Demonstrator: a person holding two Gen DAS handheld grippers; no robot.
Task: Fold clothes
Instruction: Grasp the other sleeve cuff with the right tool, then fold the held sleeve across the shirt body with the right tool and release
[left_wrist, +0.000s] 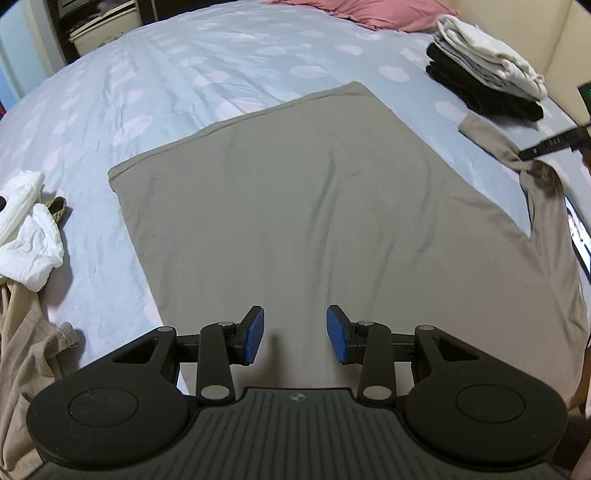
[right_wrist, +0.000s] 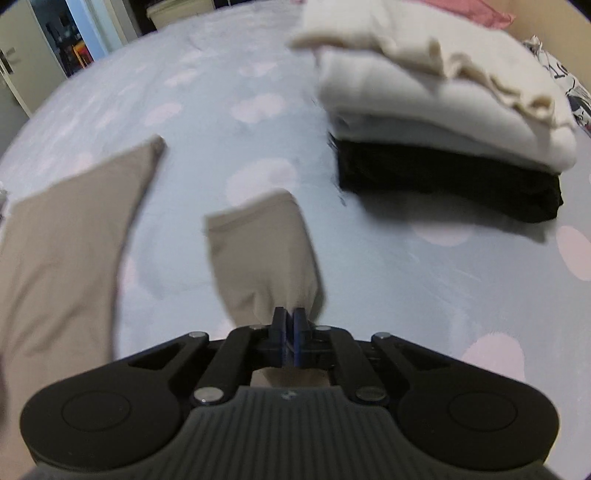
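A taupe long-sleeved shirt lies flat on the bed. My left gripper is open and empty, hovering over the shirt's near part. My right gripper is shut on the shirt's right sleeve and holds it lifted above the sheet. In the left wrist view the right gripper shows at the far right, pinching that sleeve. The shirt's body also shows at the left of the right wrist view.
A stack of folded clothes, cream over black, sits on the bed at the right; it also shows in the left wrist view. A crumpled white garment and a beige one lie left. A pink pillow lies at the head.
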